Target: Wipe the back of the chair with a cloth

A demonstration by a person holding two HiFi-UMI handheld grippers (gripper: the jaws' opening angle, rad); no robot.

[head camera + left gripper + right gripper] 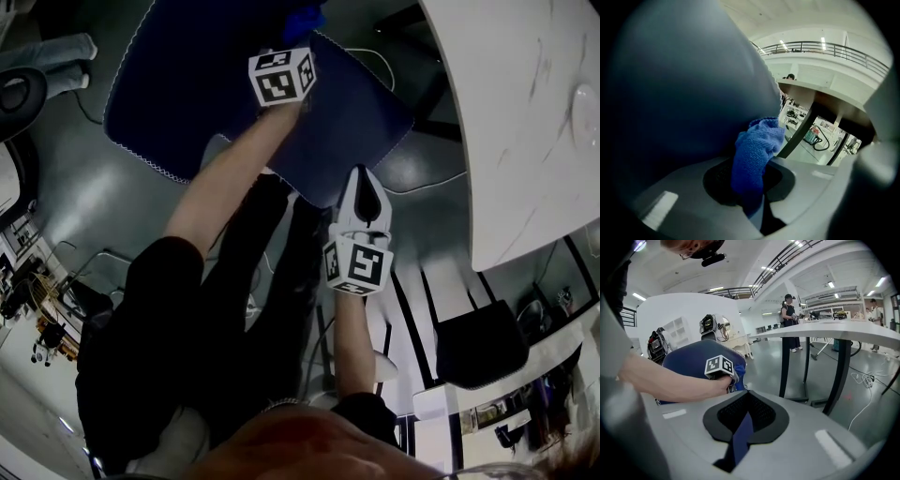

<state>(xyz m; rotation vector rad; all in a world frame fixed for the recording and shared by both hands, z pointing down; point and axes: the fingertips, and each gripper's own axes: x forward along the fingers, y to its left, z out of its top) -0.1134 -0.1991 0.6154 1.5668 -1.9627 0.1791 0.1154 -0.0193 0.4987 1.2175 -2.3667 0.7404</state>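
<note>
Soft blue knit cloth (757, 150) pinched in closed left gripper (751, 182) against padded chair back (206, 84), right gripper (743, 420) clamped on that back's near edge; likely light, limp, bunching, so best held by a gathered fold.

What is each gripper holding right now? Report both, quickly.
Left gripper: shut on the blue cloth, against the chair back.
Right gripper: shut on the chair back's edge.
</note>
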